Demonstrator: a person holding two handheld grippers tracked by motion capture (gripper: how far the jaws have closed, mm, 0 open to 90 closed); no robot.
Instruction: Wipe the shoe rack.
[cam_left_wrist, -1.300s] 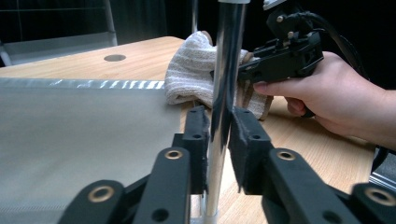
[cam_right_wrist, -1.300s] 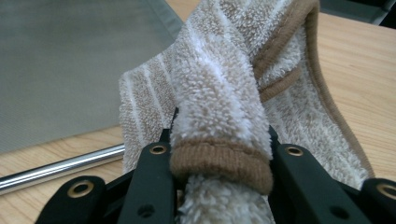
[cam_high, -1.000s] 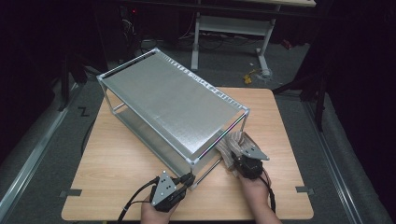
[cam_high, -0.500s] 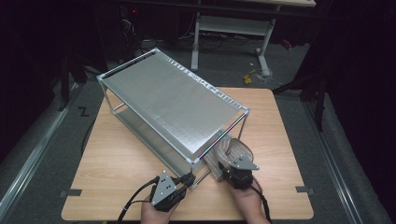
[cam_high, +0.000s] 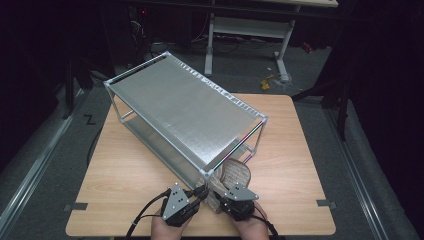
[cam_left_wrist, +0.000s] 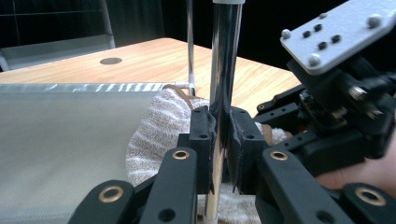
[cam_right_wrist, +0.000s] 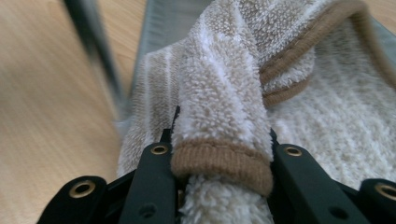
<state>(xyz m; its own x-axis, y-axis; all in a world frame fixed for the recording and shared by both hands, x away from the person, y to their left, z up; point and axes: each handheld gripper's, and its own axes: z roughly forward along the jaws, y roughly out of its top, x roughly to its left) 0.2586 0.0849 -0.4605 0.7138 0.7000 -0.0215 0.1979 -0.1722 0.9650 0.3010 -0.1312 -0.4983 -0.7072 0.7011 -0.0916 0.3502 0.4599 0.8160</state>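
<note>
Now the right gripper's jaws pinch the folded towel, left gripper's clamp the rack post.

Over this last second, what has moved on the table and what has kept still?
The right gripper, shut on the beige slipper, carried it leftward toward the rack's near corner post. The left gripper stayed clamped on that post; the metal rack did not shift.

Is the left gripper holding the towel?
No, the left gripper is clamped on the rack's shiny metal post; the striped towel lies behind it.
</note>
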